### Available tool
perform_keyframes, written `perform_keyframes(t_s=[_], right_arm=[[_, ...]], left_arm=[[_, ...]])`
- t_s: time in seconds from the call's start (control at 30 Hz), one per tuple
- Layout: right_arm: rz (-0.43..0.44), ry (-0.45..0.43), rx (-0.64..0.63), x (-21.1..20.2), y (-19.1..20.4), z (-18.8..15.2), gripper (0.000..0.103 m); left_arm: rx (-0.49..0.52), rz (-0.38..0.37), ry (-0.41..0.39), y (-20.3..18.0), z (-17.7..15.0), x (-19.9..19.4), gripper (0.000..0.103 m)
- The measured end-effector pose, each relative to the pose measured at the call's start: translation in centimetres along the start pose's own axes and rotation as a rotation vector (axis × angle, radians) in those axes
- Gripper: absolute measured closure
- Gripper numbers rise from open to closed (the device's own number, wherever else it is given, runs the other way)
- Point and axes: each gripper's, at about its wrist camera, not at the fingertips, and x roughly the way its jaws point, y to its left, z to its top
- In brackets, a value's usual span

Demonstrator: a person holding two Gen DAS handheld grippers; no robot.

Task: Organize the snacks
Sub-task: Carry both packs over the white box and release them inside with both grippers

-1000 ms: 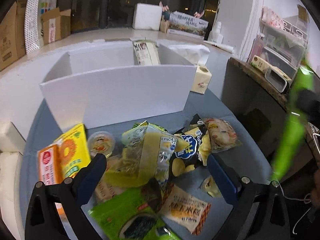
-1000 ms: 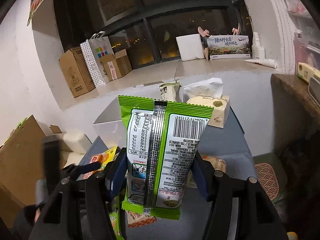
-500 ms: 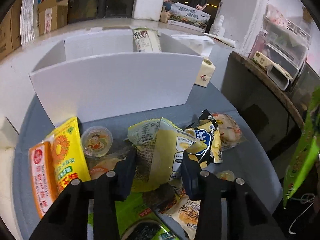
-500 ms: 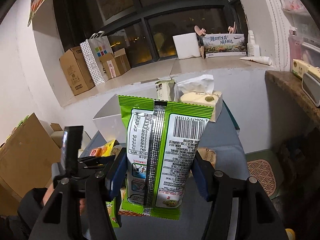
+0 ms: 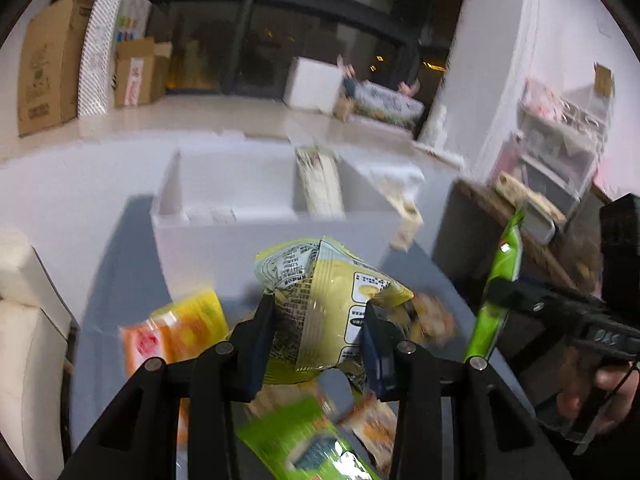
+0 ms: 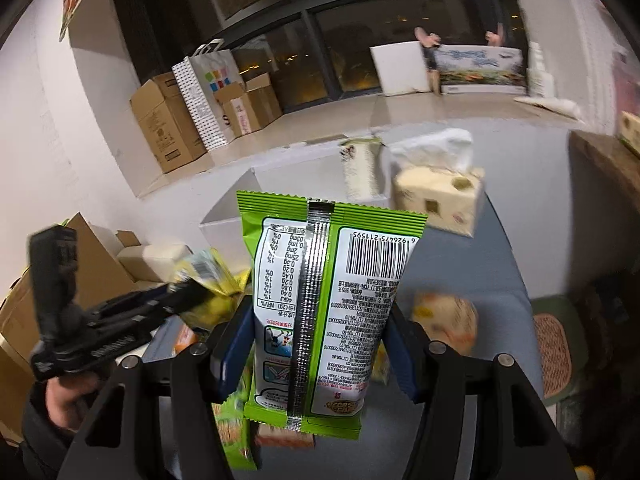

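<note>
Left wrist view: left tool (image 5: pixel 320 332) is clamped on a yellow-green snack bag (image 5: pixel 324 312), both fingers pressing its sides, bag lifted clear of the grey counter (image 5: pixel 120 264). Below it lie a yellow-orange packet (image 5: pixel 180 332) near left, a bright green packet (image 5: pixel 304 444) at the near edge, and blurred loose snacks (image 5: pixel 428 320) to the right. White divided bin (image 5: pixel 272 232) sits beyond on the counter, with a striped pale packet (image 5: pixel 320 184) standing in it near the divider. Right tool (image 5: pixel 500 284) shows at right, seen side-on, pinching a green packet edge-on.

Right wrist view: right tool (image 6: pixel 320 344) is closed on the green snack packet (image 6: pixel 324 304), back seam and barcode facing the camera, held upright above the counter (image 6: pixel 460 272). Left tool (image 6: pixel 188 292) appears at left with the yellow-green bag (image 6: pixel 212 280) in its grip. Tissue box (image 6: pixel 436 196) sits on the far right of the counter, just beside the bin (image 6: pixel 232 224). Cardboard boxes (image 6: pixel 168 124) and a dotted paper bag (image 6: pixel 208 92) line the window ledge behind. Frame is motion-blurred outside the held packet.
</note>
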Motion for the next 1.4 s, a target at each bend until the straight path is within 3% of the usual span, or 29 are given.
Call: perform_keyframes(t_s=[0.17, 0.23, 0.4, 0.53, 0.57, 0.63, 0.73, 1.03, 1.17, 1.4], right_arm=[[0.023, -0.016, -0.024, 3.3, 1.0, 6.3, 0.038], [0.031, -0.029, -0.029, 4.9, 1.5, 9.3, 0.038], [-0.029, -0.012, -0.069, 9.3, 2.1, 14.8, 0.038], [-0.076, 0.033, -0.048, 12.9, 1.1, 17.0, 0.036], [-0.082, 0.042, -0.046, 13.5, 0.8, 17.2, 0.034], [-0.1, 0.057, -0.026, 14.6, 0.0, 17.5, 0.016], [-0.109, 0.064, 0.021, 15.0, -1.3, 17.2, 0.0], [0.007, -0.009, 0.053, 10.7, -2.4, 14.6, 0.0], [0.051, -0.08, 0.013, 6.5, -1.8, 11.6, 0.0], [0.125, -0.114, 0.014, 0.7, -1.7, 4.5, 0.0]], left_arm=[[-0.023, 0.019, -0.052, 2.1, 5.6, 1.2, 0.06], [-0.017, 0.061, -0.067, 2.8, 7.8, 2.4, 0.06], [0.016, 0.113, -0.056, 4.0, 11.3, 5.9, 0.06], [0.012, 0.163, -0.031, 5.0, 12.7, 9.0, 0.055], [-0.001, 0.171, -0.016, 5.4, 12.9, 9.6, 0.049], [-0.017, 0.177, 0.0, 6.0, 12.9, 10.4, 0.0], [-0.009, 0.215, -0.024, 6.4, 12.0, 10.1, 0.0], [-0.019, 0.18, -0.013, 6.2, 9.6, 6.4, 0.0], [-0.024, 0.153, -0.014, 5.7, 6.4, 2.6, 0.0], [-0.009, 0.097, -0.036, 3.8, -0.2, -3.6, 0.0]])
